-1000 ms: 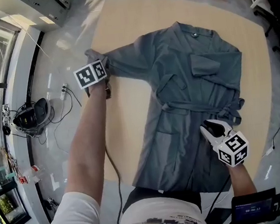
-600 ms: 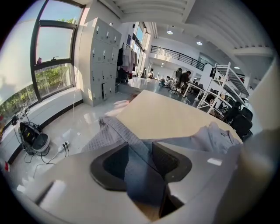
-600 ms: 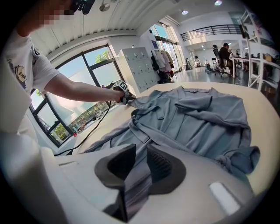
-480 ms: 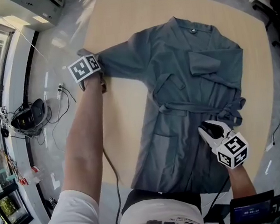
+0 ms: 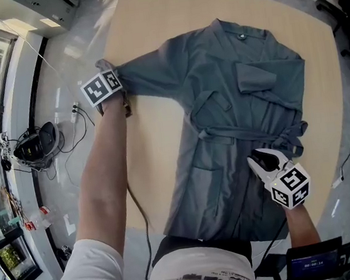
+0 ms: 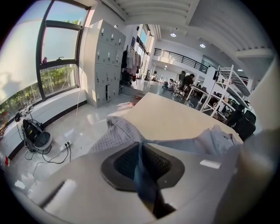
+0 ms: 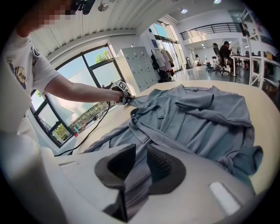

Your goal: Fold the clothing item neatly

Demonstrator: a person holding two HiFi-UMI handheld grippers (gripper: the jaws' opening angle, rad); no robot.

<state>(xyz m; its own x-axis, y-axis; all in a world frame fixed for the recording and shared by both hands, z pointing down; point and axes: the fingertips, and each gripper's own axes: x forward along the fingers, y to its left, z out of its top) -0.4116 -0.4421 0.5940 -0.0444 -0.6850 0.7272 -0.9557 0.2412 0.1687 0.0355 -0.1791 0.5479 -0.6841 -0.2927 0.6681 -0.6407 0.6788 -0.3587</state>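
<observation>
The grey robe (image 5: 246,102) lies spread open on the pale tabletop (image 5: 160,170), collar at the far side and hem at the near edge. Its one sleeve (image 5: 148,76) stretches out to the left.

The left gripper (image 6: 140,153) is at the cuff end of that sleeve, by the tabletop's far left corner. Its jaws have just been closing and now stand nearly together, with a thin edge of sleeve cloth pinched between them. The right gripper (image 7: 139,166) sits over the near right part of the robe, below the tied belt (image 5: 237,131). Its jaws are part-way closed, and a bunched fold of cloth fills the gap, apparently pressed from both sides.

The likely next step is to bring the sleeve in over the body. The left hold looks slim, so a quick pull could slip the cuff free and drop it off the edge. If the right gripper drags while the left one moves, the skirt could bunch and shift the belt. Lifting the sleeve too little would rake it across the front and leave creases under the fold.
</observation>
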